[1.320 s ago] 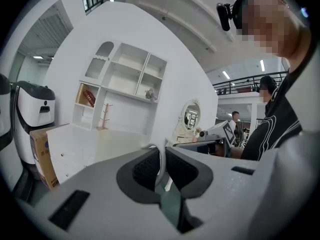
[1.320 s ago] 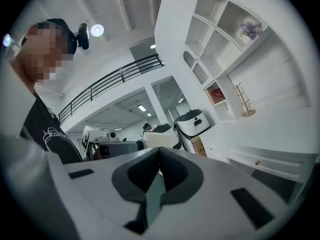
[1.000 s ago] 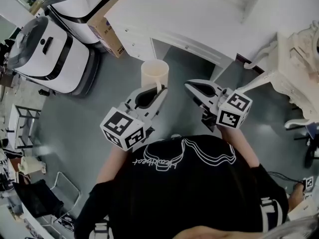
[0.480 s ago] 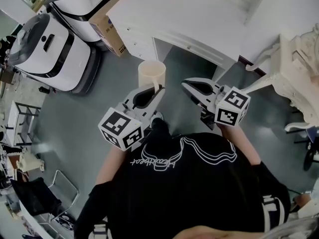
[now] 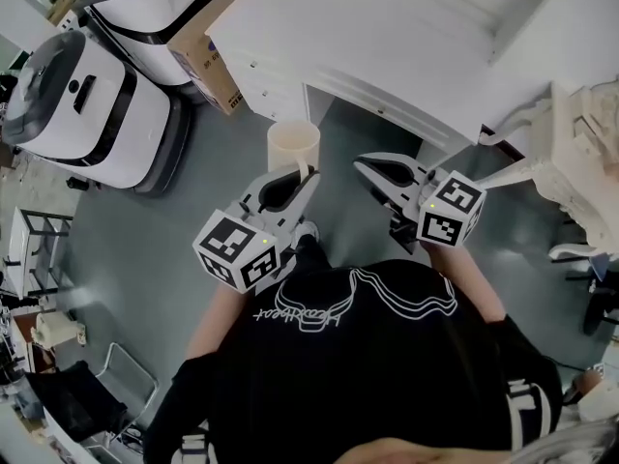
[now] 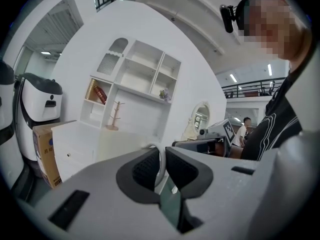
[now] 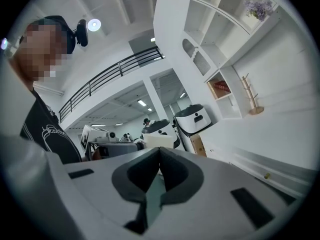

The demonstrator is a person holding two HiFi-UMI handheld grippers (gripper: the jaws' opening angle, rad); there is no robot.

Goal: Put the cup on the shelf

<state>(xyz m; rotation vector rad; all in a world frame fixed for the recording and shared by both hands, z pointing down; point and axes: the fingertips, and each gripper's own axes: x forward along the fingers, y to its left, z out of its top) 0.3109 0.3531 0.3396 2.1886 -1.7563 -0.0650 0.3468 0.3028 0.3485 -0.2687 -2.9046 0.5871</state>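
Bright even indoor light; strong fisheye edge distortion.

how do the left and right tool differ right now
The left tool is shut on the handle of the cup; the right tool is shut on nothing. The left tool's jaws are held apart by the handle; the right tool's meet. Both point toward the white cabinet.

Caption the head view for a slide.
Left gripper holds the cream cup before the white cabinet; right gripper shut, empty.
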